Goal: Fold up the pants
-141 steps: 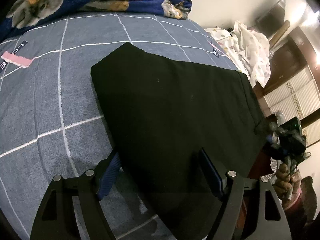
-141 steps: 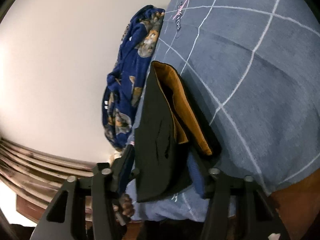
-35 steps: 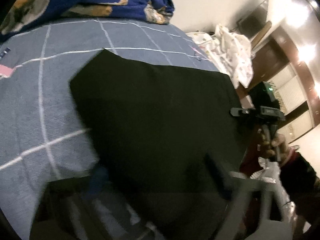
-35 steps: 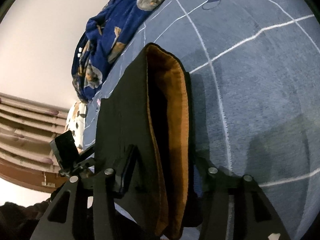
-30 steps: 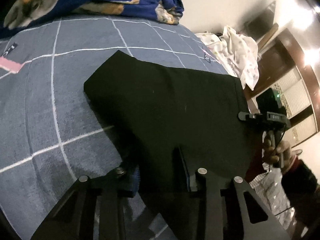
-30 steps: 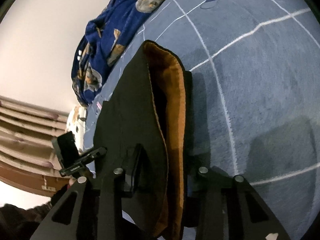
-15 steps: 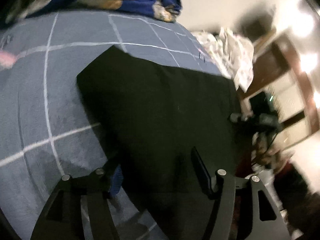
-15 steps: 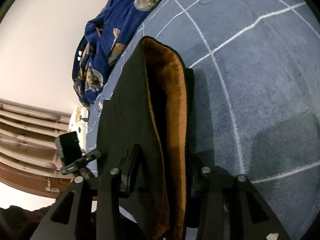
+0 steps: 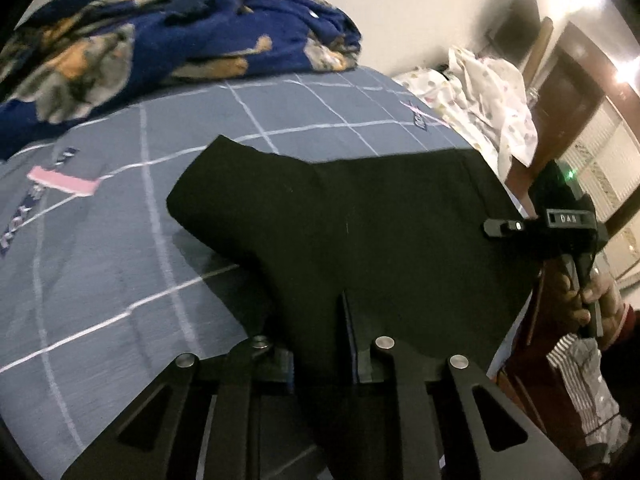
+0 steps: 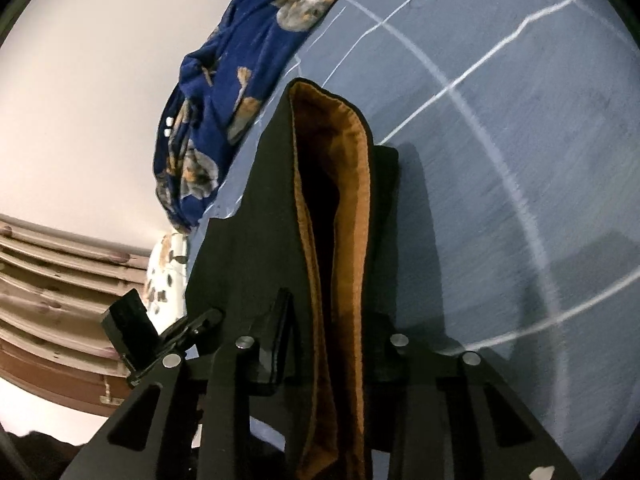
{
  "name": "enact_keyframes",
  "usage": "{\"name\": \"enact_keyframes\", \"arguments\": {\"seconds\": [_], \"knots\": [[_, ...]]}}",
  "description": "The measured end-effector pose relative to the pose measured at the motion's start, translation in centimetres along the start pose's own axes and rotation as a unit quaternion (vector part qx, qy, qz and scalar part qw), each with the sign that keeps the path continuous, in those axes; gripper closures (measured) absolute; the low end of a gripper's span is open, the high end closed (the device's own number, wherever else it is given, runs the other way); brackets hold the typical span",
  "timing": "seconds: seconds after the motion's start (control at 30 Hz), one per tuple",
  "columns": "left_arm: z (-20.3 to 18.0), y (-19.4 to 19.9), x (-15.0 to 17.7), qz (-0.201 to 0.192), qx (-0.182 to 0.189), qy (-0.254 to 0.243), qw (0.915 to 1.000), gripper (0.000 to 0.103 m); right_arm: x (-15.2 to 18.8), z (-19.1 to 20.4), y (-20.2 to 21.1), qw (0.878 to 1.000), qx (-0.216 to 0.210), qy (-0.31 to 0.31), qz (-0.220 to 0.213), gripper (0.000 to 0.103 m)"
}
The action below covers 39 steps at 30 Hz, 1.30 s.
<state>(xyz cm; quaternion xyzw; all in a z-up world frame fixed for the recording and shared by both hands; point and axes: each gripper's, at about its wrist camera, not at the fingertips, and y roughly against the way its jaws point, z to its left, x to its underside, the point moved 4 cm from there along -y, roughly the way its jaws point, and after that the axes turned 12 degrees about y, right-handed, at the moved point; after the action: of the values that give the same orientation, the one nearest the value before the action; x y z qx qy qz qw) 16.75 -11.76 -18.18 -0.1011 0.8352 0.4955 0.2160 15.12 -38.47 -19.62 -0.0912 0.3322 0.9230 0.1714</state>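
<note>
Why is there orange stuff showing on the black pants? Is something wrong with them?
Nothing is broken. The black pants gape open at the near edge held by the right gripper, so their orange lining shows. That edge looks uneven, not flat.

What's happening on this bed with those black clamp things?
A person is folding black pants on a grey checked bedspread, with a hand-held gripper in each hand. The left hand-held gripper has just been closing and now pinches the near edge. The right hand-held gripper has just been closing too, clamped on the end where the orange lining shows. A blue blanket lies beyond.
</note>
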Motion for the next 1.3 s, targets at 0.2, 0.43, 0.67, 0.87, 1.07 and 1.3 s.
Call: {"name": "enact_keyframes", "arguments": {"seconds": [0.2, 0.43, 0.67, 0.87, 1.07, 1.3], "knots": [[2.8, 3.1, 0.2, -0.028, -0.039, 0.009, 0.9988, 0.085, 1.2, 2.6, -2.9, 0.999, -0.031, -0.005, 0.008, 0.076], [6.1, 6.5, 0.9, -0.055, -0.069, 0.024, 0.9958, 0.086, 1.8, 6.3, -6.8, 0.998, -0.052, 0.010, 0.029, 0.076], [8.6, 9.0, 1.7, -0.072, -0.089, 0.032, 0.9929, 0.086, 2.2, 9.4, -10.1, 0.997, -0.064, 0.026, 0.045, 0.076], [9.8, 10.3, 2.2, -0.082, -0.098, 0.034, 0.9912, 0.088, 2.5, 10.4, -11.7, 0.996, -0.079, 0.019, 0.045, 0.076], [10.8, 10.8, 2.3, -0.084, -0.103, 0.041, 0.9903, 0.088, 2.6, 10.9, -12.9, 0.995, -0.079, 0.020, 0.050, 0.076], [12.8, 10.3, 3.0, -0.060, -0.086, 0.080, 0.9913, 0.088, 2.9, 10.1, -12.8, 0.996, -0.072, 0.010, 0.055, 0.076]]}}
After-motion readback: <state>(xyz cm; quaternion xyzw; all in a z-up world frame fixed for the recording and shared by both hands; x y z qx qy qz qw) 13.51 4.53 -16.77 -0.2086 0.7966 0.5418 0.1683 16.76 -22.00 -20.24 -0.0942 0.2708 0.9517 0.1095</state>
